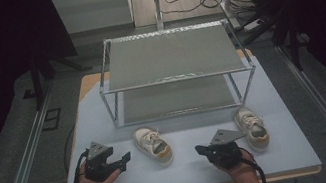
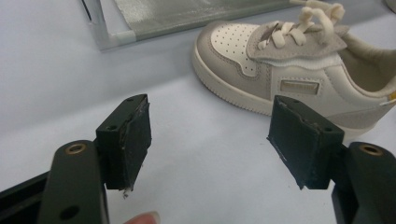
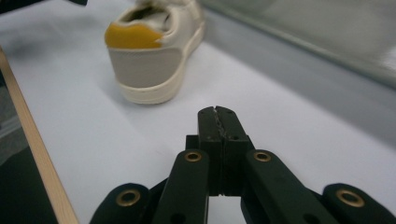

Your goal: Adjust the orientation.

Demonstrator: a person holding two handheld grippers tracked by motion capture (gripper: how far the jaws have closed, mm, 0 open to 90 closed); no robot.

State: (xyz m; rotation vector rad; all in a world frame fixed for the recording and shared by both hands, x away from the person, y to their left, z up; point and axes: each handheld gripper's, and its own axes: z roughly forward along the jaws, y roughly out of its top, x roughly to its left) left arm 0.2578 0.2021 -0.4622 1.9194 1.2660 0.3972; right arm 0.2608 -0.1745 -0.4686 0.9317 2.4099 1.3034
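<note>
Two small beige-and-white shoes lie on the pale table in front of a metal rack. One shoe sits at the middle, the other shoe at the right. My left gripper points right at the middle shoe; its jaws stand open around bare table, my left gripper a little short of the shoe's side. My right gripper points left at the same shoe's yellow heel. The jaws of my right gripper are pressed together with nothing in them.
The two-shelf rack stands at the table's far half, its lower bar running close to the shoes and its front corner post near the middle shoe's toe. The table's wooden front edge lies just behind my right gripper.
</note>
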